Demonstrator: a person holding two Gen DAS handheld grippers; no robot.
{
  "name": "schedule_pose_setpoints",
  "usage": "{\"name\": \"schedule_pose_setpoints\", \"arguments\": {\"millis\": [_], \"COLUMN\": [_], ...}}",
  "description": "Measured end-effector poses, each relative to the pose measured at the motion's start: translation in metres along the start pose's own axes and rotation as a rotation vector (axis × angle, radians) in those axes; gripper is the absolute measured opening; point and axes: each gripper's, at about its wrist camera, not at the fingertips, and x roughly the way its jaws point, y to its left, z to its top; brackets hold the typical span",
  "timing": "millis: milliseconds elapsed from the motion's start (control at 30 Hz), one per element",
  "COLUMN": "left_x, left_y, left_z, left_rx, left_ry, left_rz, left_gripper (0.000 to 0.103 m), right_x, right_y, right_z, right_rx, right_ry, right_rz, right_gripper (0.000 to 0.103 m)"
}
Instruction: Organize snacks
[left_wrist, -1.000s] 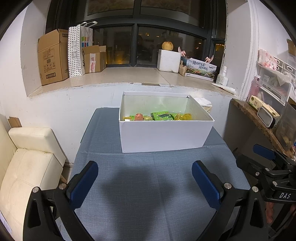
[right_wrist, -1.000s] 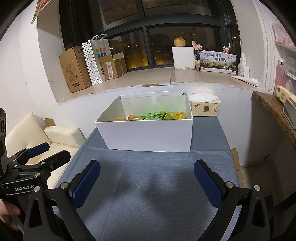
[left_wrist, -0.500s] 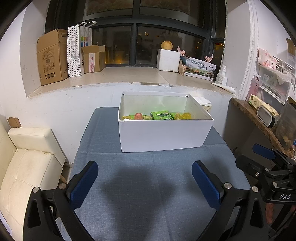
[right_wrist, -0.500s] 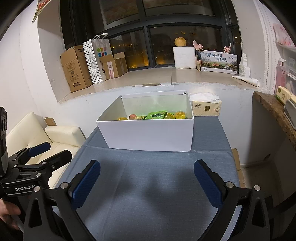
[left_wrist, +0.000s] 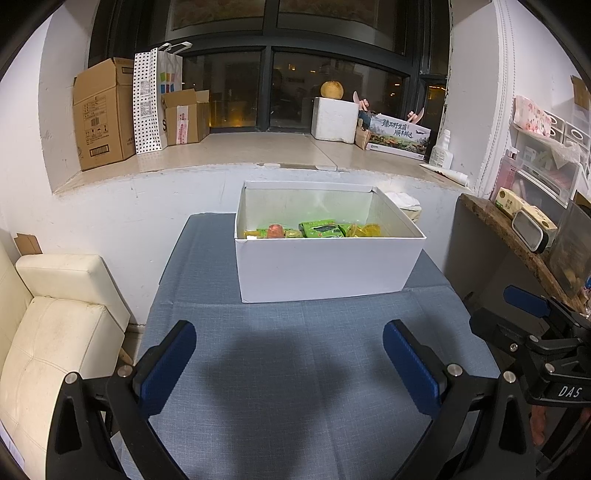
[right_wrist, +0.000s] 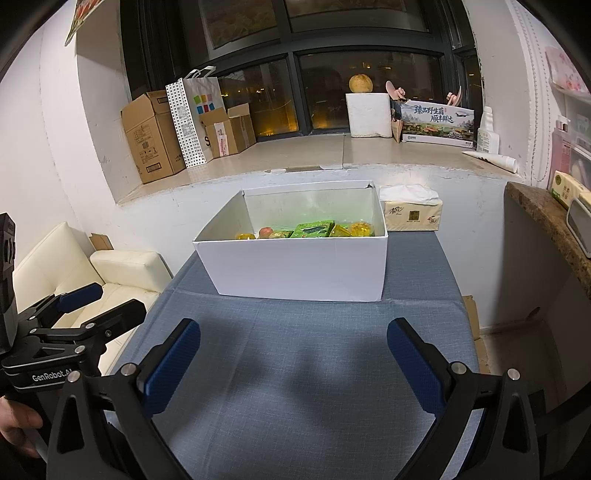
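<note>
Both grippers being held wide apart over the table, nothing gripped.

Left gripper (left_wrist: 290, 360) is being held above the blue cloth (left_wrist: 295, 406), blue pads (left_wrist: 168, 367) spread wide, nothing between them. Right gripper (right_wrist: 293, 360) is being held the same way, fingers wide, empty; it is also being seen at the right edge of the left view, and the left one at the left edge of the right view, gripped by a hand (right_wrist: 16, 430). Snacks (left_wrist: 314, 230) are lying inside the white box (left_wrist: 325, 269): green packet (right_wrist: 312, 229), yellow wrapped pieces, an orange-red item. Box is sitting on the cloth, well ahead of both grippers, not being touched. Tissue pack (right_wrist: 412, 214) is sitting just behind the box's right corner. Cardboard boxes (left_wrist: 101, 110) are standing on the sill (left_wrist: 258, 153) behind.
</note>
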Motion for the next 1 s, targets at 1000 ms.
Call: {"name": "schedule_pose_setpoints", "arguments": {"millis": [1000], "left_x": [0.0013], "left_y": [-0.0017], "left_z": [-0.005], "left_rx": [0.002], "left_ry": [-0.005], "left_rz": [-0.006], "left_gripper": [0.103], "right_x": [0.0002], "right_y": [0.0013], "right_z": [-0.001], "right_rx": [-0.003], "right_ry": [0.004], "right_rz": [0.004], "right_gripper": [0.103]}}
